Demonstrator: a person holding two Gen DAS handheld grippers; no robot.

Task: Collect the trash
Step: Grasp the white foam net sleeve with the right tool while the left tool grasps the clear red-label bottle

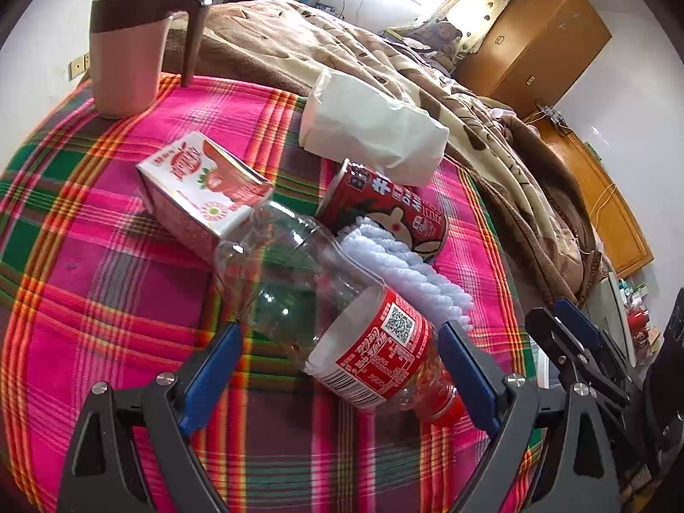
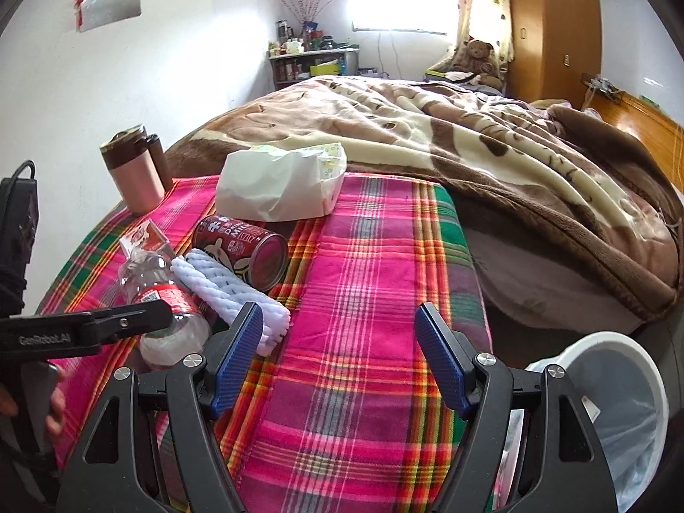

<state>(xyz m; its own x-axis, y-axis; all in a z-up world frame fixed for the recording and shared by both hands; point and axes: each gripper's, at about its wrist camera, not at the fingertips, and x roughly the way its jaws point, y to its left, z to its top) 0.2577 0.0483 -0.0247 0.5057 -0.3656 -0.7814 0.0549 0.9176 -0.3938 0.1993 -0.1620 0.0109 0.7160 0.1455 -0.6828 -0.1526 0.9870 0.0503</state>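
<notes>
An empty clear plastic bottle (image 1: 325,303) with a red label lies on the plaid cloth (image 1: 107,282). My left gripper (image 1: 342,363) is open, its blue pads on either side of the bottle's label end, not closed on it. Behind the bottle lie a strawberry milk carton (image 1: 201,184), a red can (image 1: 384,209) on its side and a white foam net (image 1: 410,273). My right gripper (image 2: 337,355) is open and empty above the cloth, right of the foam net (image 2: 231,295), the can (image 2: 243,252) and the bottle (image 2: 166,308).
A pink and brown mug (image 1: 128,42) stands at the cloth's far left. A white tissue pack (image 1: 372,128) lies behind the can. A brown blanket (image 2: 491,162) covers the bed beyond. A white bin with a liner (image 2: 607,406) stands at the lower right.
</notes>
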